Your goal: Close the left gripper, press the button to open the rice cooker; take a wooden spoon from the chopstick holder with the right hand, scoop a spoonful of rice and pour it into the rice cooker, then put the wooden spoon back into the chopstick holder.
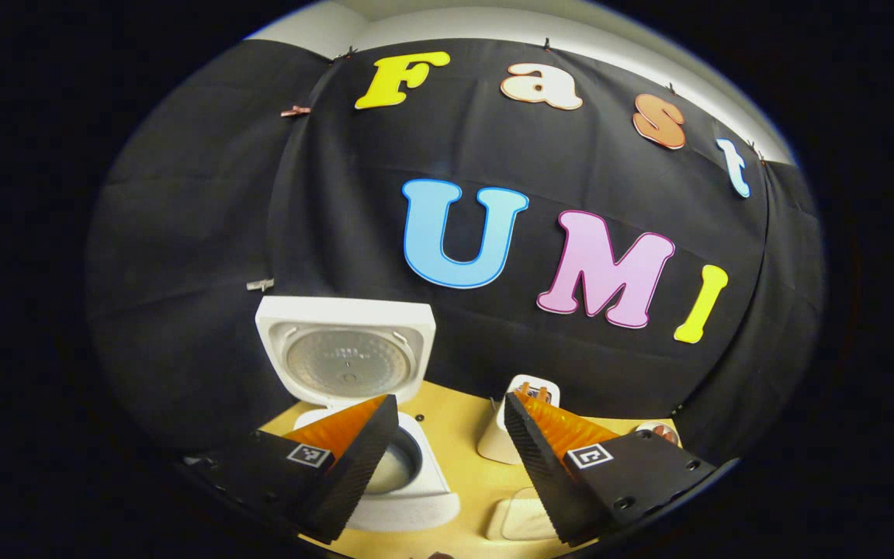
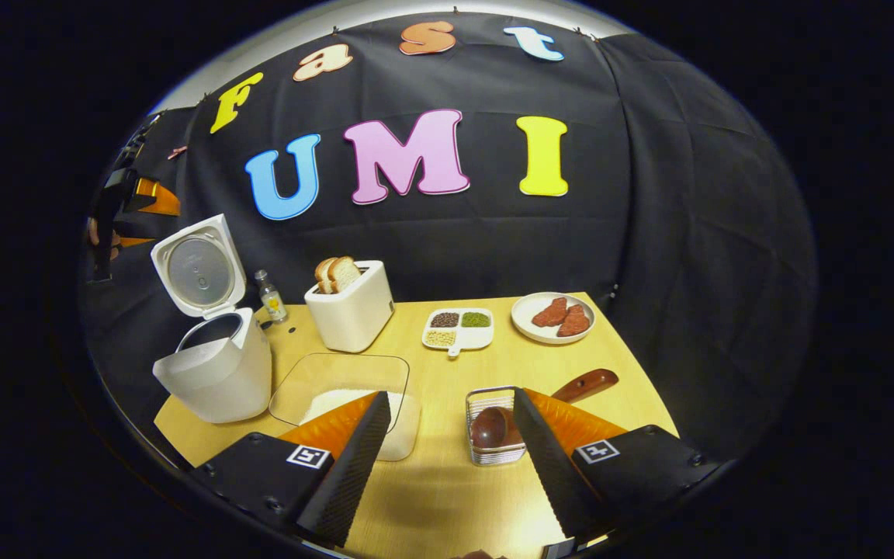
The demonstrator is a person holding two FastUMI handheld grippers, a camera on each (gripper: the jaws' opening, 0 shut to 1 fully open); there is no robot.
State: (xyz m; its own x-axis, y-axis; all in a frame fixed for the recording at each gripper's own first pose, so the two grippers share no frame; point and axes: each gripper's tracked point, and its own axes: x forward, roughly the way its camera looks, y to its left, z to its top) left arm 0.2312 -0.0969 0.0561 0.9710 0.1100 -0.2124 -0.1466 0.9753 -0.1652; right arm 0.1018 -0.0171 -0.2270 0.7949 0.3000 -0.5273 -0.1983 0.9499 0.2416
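The white rice cooker (image 1: 416, 497) stands open below my left gripper (image 1: 451, 404), its lid (image 1: 346, 361) tipped up and back. That gripper hangs above the table, open, with nothing between its fingers. In the right gripper view the cooker (image 2: 214, 373) is at the table's left, and beside it stands a clear container of rice (image 2: 346, 404). The wooden spoon (image 2: 583, 384) lies in a wire chopstick holder (image 2: 486, 400), with its handle sticking out to the right. My right gripper (image 2: 451, 396) is open just short of the holder, and its right finger covers part of the basket.
A toaster with bread (image 2: 350, 307), a small bottle (image 2: 270, 295), a divided dish of beans (image 2: 459, 328) and a plate of meat (image 2: 553, 317) stand along the table's back. The left gripper (image 2: 140, 203) hangs high at the far left, above the cooker.
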